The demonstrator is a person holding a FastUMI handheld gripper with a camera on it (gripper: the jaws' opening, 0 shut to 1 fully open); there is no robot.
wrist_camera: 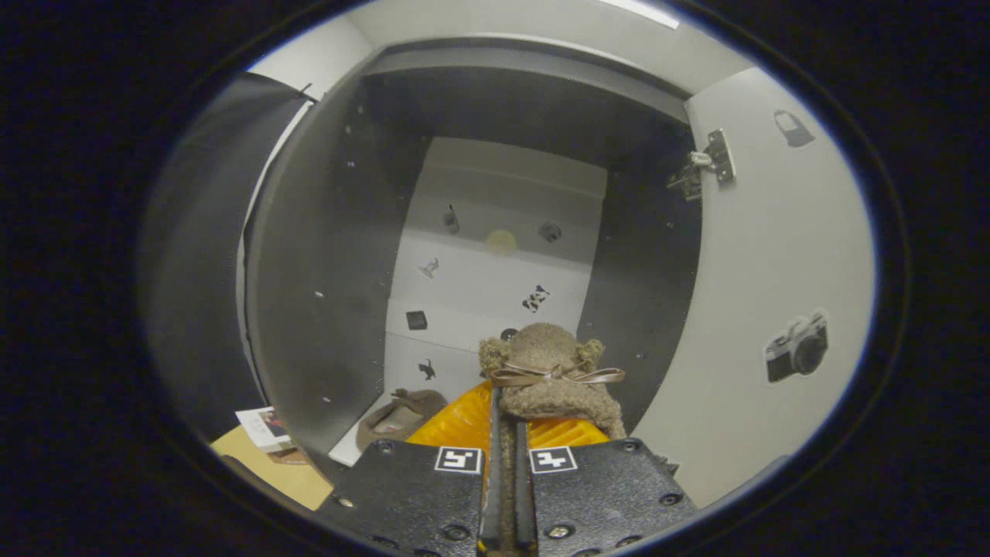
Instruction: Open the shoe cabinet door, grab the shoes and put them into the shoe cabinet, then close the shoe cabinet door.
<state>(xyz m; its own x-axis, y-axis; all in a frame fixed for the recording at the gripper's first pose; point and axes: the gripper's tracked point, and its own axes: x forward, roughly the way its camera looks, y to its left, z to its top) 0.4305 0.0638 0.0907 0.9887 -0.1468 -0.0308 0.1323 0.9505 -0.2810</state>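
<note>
Two shoes matter here: inside the open shoe cabinet [495,216], its door [766,255] swung to the right, one fuzzy slipper [398,418] already lies on the floor, while the tongs [506,433] are clenched on the bow-trimmed slipper [551,371]. Best carry it deep, beside its mate, before releasing.

fuzzy shoe [551,371] rear hidden behind gripper [506,433], second shoe [398,418] partly behind cabinet wall [325,294]
</note>
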